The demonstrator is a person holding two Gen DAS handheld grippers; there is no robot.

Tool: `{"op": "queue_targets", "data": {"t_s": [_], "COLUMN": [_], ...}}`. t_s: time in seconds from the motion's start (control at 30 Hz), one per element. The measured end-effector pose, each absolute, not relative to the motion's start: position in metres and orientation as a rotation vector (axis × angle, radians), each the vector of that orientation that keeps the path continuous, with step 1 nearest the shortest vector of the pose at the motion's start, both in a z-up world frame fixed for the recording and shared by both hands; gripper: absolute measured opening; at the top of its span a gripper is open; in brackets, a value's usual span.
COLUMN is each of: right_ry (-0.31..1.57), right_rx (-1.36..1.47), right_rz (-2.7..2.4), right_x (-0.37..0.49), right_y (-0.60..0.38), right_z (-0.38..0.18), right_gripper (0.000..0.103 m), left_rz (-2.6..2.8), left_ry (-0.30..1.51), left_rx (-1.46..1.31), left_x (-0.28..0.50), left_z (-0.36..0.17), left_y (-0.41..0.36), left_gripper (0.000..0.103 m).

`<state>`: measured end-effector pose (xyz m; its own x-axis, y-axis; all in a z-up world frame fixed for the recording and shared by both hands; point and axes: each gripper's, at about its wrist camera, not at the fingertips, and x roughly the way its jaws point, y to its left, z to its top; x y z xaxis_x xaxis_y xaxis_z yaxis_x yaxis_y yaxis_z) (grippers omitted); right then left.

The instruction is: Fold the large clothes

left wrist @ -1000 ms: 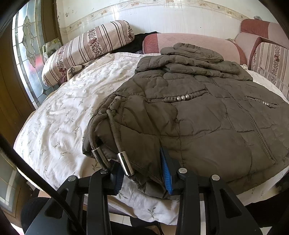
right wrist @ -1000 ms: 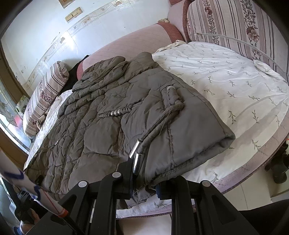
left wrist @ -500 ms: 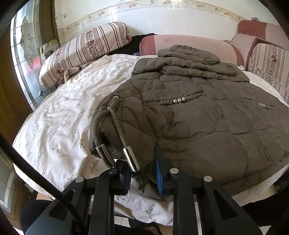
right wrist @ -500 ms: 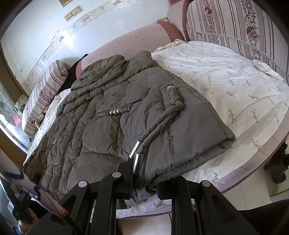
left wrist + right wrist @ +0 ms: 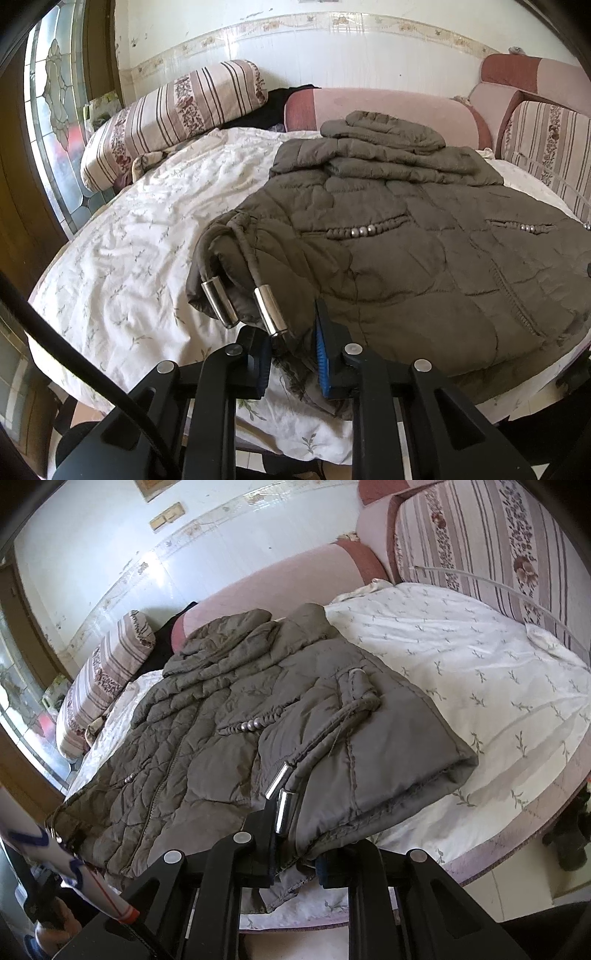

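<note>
**Both grippers clamp the near hem of the quilted jacket**

A striped bolster (image 5: 173,118) lies far left by the window. On the white floral sheet (image 5: 122,258) the olive quilted jacket (image 5: 424,266) lies flat across the bed, sides folded in, hood toward the far pink headboard (image 5: 388,107). The left gripper (image 5: 293,365) is clenched on the jacket's near hem, just right of two metal cord ends (image 5: 243,306). The right gripper (image 5: 295,864) is closing, hem fabric pinched between its jaws.
</note>
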<state>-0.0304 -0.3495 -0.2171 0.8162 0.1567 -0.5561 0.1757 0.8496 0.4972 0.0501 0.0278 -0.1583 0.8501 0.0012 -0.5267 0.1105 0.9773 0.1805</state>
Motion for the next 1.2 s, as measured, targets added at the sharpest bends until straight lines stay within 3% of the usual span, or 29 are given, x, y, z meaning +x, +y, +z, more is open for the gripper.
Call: {"op": "queue_targets", "data": {"t_s": [0.67, 1.03, 1.13, 1.2], "right_ry": [0.510, 0.425, 0.433, 0.454], "right_rx": [0.530, 0.494, 0.510, 0.542], "right_rz": [0.102, 0.102, 0.087, 0.070], "right_x": [-0.007, 0.089, 0.141, 0.178], "right_y": [-0.378, -0.402, -0.413, -0.423], "right_z": [-0.126, -0.035, -0.015, -0.009], "right_gripper": [0.015, 0.015, 0.015, 0.015], "left_rz": [-0.157, -0.187, -0.178, -0.161], "left_ry": [0.494, 0.459, 0.437, 0.409], "left_rx": [0.165, 0.122, 0.094, 0.070], "left_x": [0.089, 0.189, 0.227, 0.252], "left_z": [-0.061, 0.028, 0.053, 0.068], "left_y": [0.022, -0.005, -0.014, -0.017], "left_gripper": [0.019, 0.019, 0.027, 0.045]}}
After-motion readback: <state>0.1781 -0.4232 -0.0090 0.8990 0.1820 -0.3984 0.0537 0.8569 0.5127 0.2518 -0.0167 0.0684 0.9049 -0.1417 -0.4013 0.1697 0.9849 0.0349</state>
